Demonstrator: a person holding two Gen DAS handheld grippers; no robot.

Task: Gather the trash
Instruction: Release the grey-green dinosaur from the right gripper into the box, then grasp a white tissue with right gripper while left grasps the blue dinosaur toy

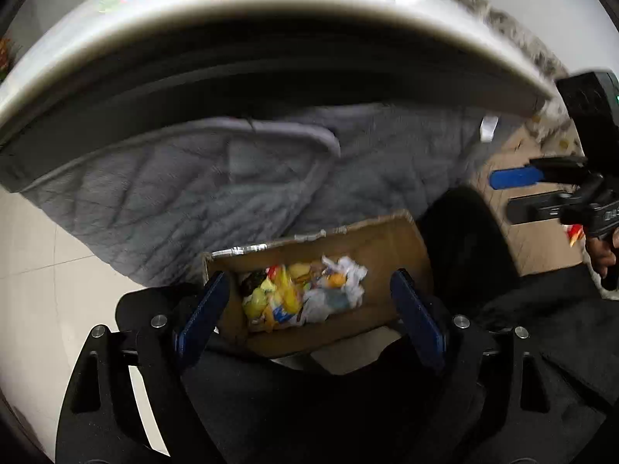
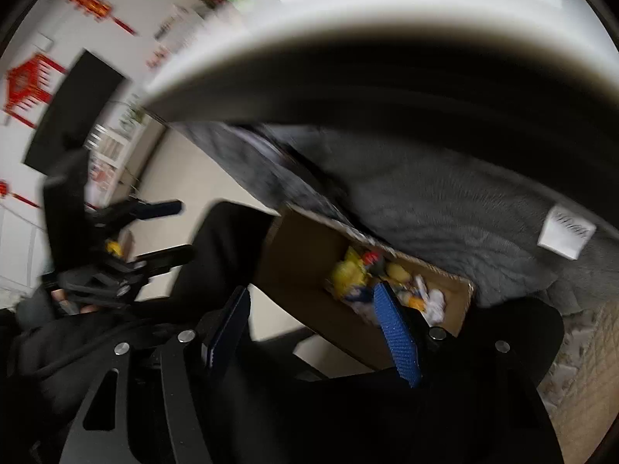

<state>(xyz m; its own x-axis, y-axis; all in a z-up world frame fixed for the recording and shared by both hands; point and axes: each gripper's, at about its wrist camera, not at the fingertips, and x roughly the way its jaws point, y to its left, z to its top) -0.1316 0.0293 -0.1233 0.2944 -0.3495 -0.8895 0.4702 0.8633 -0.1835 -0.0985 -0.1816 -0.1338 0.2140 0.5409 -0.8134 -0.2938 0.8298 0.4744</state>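
We find the items on the tabletop [image 1: 271,4] blurred beyond identification and cut off at the top edge. In the cardboard box [image 1: 387,243], individual pieces of trash [image 1: 305,294] cannot be distinguished.

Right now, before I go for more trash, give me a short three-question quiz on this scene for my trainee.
1. True or false: the left gripper has its jaws clamped on a piece of trash.
2. Multiple choice: the cardboard box on the floor holds A) nothing, B) crumpled wrappers and paper, C) folded clothes.
3. Fill in: the grey quilted blanket lies under the edge of the white ____.

Key
1. False: both it and the right gripper are open with nothing between the fingers.
2. B: yellow wrappers and white paper lie inside.
3. Table.
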